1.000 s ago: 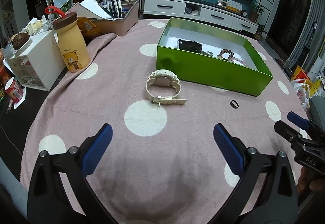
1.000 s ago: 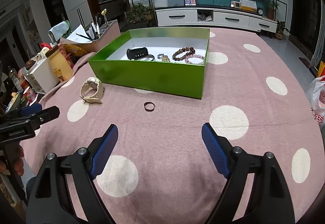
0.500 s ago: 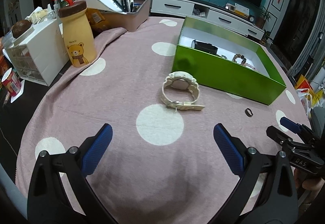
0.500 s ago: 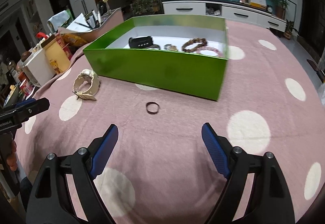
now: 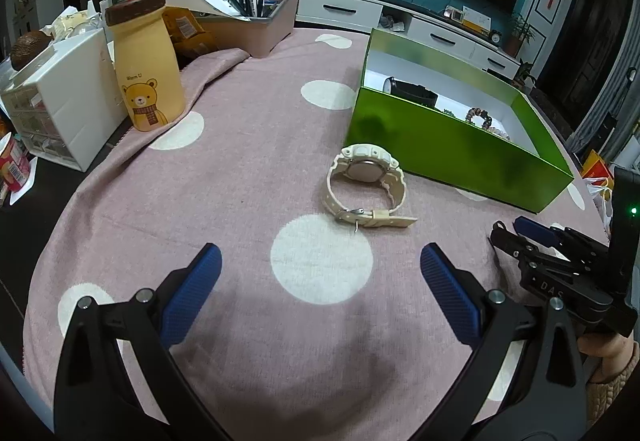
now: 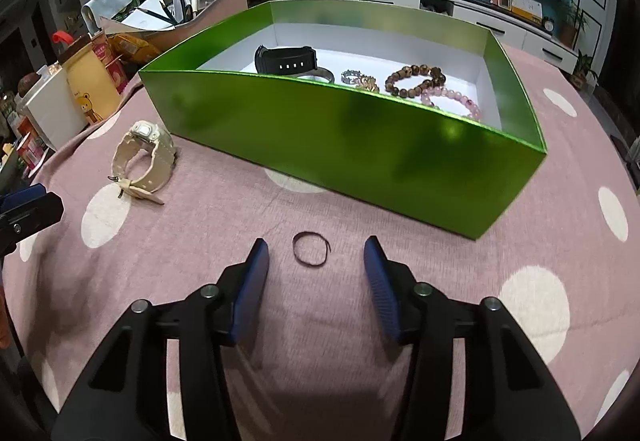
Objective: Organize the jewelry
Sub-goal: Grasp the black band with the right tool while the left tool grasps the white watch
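Pink polka-dot woven tablecloth: matt, slightly rough cloth. Green rectangular cardboard box, far centre: glossy, mirror-like outer walls, matt white inside. Cream plastic wristwatch, left of box: smooth satin strap, shiny metal buckle. Thin dark ring, near box front: looks like thin smooth wire or band, material unclear. Blue gripper pads: ribbed rubbery texture on matt black plastic arms. Brown bead bracelet in box: polished, wood-like.

Ring before box; watch left

Left gripper gapes wide; right gripper jaws closing, tilted downward.
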`<state>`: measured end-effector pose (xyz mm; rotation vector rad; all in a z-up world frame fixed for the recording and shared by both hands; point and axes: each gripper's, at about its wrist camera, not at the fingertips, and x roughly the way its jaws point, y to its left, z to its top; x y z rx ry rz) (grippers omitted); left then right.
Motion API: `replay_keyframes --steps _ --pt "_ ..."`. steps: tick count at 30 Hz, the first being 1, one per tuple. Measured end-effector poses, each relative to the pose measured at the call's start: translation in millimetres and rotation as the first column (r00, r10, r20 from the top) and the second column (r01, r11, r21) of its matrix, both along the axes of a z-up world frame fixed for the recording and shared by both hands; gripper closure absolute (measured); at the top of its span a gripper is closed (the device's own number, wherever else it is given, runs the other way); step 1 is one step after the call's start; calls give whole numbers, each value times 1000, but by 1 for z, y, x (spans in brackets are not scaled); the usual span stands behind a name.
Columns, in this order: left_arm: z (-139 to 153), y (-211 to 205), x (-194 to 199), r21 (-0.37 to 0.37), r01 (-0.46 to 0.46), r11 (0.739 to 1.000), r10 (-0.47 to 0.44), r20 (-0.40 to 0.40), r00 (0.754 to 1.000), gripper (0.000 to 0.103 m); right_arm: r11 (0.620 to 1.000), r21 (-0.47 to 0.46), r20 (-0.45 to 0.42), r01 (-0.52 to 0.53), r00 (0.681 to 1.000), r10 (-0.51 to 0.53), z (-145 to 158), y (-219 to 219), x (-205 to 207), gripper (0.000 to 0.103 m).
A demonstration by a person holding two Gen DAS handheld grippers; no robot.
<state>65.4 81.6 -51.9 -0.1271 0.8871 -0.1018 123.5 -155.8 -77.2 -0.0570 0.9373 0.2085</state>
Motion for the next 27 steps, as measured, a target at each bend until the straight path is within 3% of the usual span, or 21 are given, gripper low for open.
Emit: replay_keyframes --steps 3,4,18,27 --pt "-2 -2 4 2 4 1000 -4 -3 1000 2 1000 -8 5 -27 1000 27 0 3 0 82" --pt "-3 -3 5 4 7 1000 -7 -4 1000 2 999 -22 9 -32 999 32 0 5 0 84" --pt "-3 -17 53 37 9 999 -9 -1 1000 4 994 111 56 -14 998 8 19 -21 -32 85" --pt "-24 -29 83 103 47 994 -37 -99 994 23 988 156 91 -8 996 -6 31 -32 -46 85"
